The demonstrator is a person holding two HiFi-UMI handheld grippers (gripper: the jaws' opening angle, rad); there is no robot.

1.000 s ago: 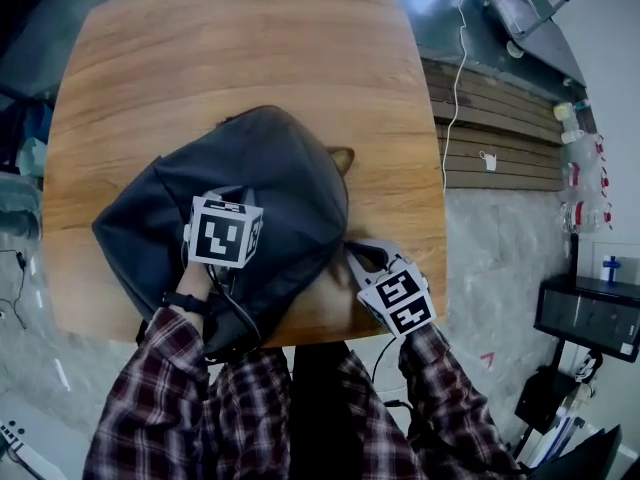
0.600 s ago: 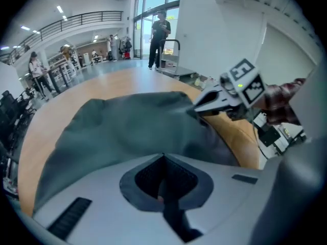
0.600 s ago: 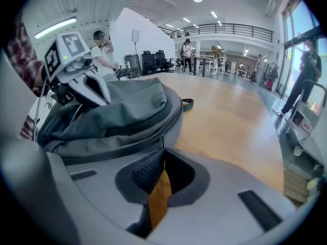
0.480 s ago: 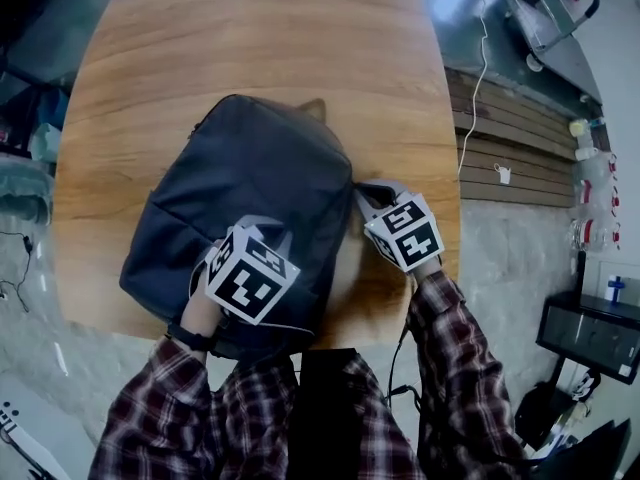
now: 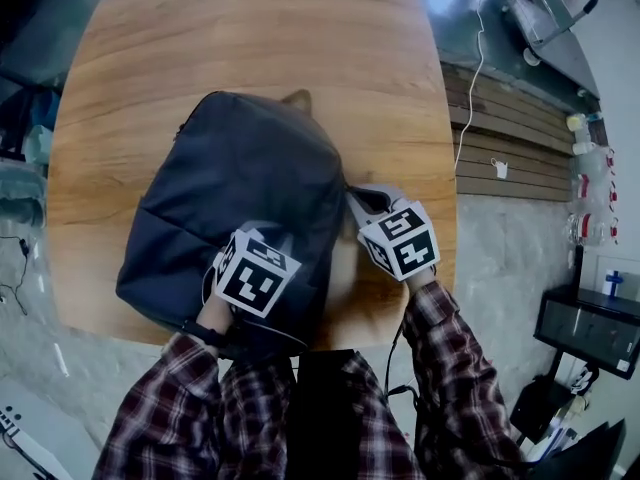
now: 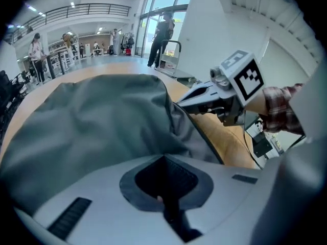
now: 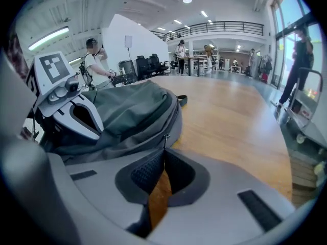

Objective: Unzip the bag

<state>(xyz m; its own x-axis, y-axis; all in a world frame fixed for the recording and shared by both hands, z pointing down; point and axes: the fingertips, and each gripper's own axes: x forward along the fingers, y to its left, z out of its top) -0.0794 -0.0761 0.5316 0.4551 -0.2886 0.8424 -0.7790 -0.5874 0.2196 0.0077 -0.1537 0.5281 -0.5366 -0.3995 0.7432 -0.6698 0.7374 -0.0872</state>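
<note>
A light wooden table with rounded corners [image 5: 250, 38] fills the foreground, and a dark grey fabric backpack [image 5: 250, 168] lies slantwise across its near half. The left gripper [image 6: 163, 160] is closed, pinching the backpack's fabric at the near end. The right gripper [image 7: 163, 149] is closed on the small metal zipper pull [image 7: 164, 137] at the bag's right edge (wood shows behind its tips).

Wooden worktop [image 5: 250, 38] lies under and ahead of the right hand-held gripper [image 5: 352, 196]. Slatted boards [image 5: 510, 138] are to its right, with a black box [image 5: 590, 328] further right and behind. A person [image 7: 96, 60] stands ahead-left, and a balcony railing [image 7: 230, 27] runs far ahead.
</note>
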